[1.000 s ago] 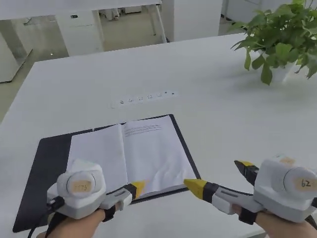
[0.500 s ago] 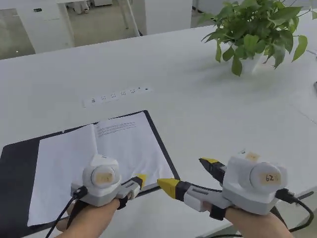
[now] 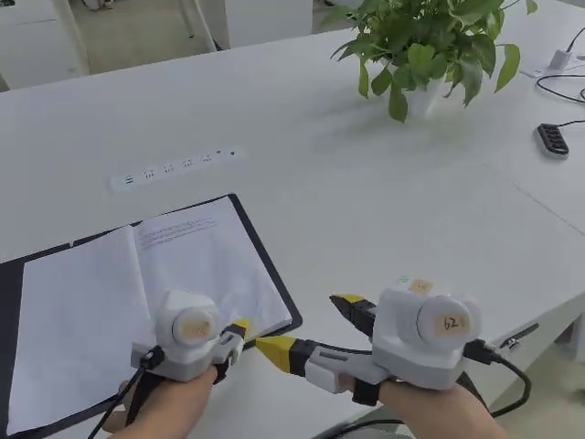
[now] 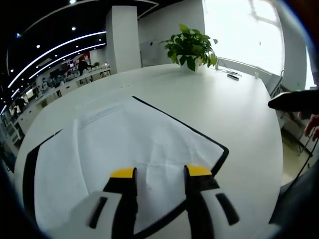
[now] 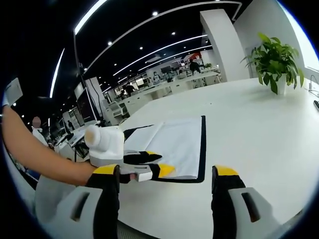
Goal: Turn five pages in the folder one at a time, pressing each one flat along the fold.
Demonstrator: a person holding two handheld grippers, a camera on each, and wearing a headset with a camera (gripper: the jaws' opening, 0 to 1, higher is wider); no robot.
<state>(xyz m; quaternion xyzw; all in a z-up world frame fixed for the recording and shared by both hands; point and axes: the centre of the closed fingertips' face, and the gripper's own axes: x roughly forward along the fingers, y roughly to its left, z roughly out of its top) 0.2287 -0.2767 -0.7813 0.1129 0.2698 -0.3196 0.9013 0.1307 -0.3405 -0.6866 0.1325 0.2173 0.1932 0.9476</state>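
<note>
The folder (image 4: 31, 172) lies open on the desk (image 3: 384, 201) in front of me and to my left. Its fold (image 3: 144, 265) runs away from me, and the right-hand page (image 3: 206, 261) lies nearly flat. My left hand-held gripper (image 4: 160, 172) hangs over that page's near edge. Its jaws are a narrow gap apart with nothing between them, and I judge this a good place to pinch the sheet's bottom edge. I cannot tell whether the tips touch the paper. My right hand-held gripper (image 3: 311, 325) sits just beside the folder's near right corner, over bare desk. Its jaws are spread wide and empty, and it points toward the left one, probably to help lift or press the page. A potted plant (image 3: 420, 46) stands well apart at the far right, out of the way.
</note>
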